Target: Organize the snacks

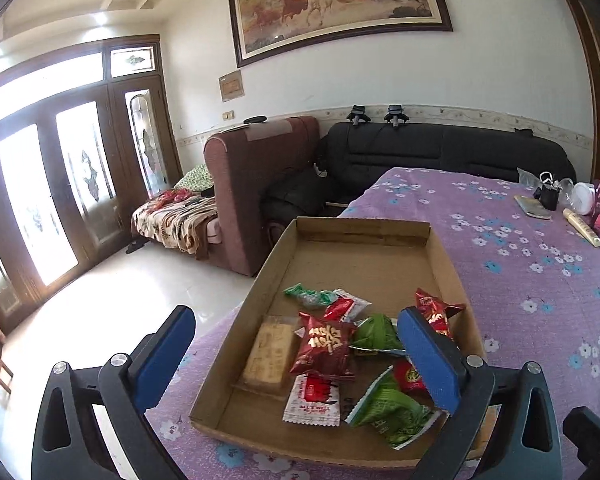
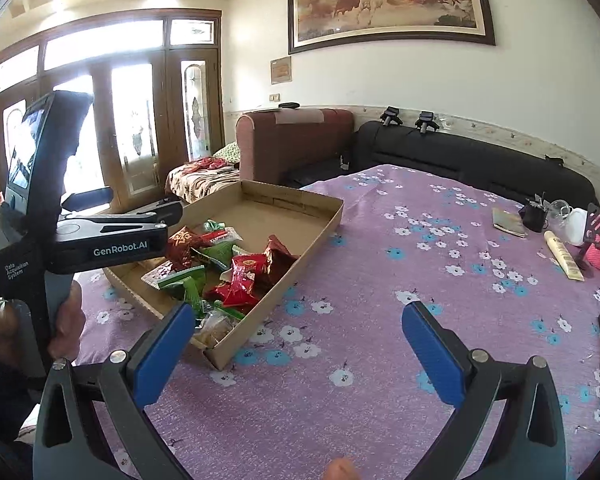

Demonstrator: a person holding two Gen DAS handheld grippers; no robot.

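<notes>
Left tongs (image 1: 296, 354): blue pads spread wide, empty, lower centre, poised over the tray.
Snacks (image 1: 326, 346): red, green and white crinkled packets, heaped in the cardboard tray (image 1: 364, 232) on the floral desk (image 2: 380, 240), apparently gathered there for sorting.
Right tongs (image 2: 298, 354): spread wide, empty, over bare cloth.

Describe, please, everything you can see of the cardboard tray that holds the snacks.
The cardboard tray is a shallow, open, rectangular box of plain brown corrugated board with low upright walls. It lies flat on the purple flowered cloth, near the table's left edge. Its far half is bare; the near half holds loose snack packets in red, green and white wrappers, plus a tan biscuit pack. Neither gripper touches it.
</notes>
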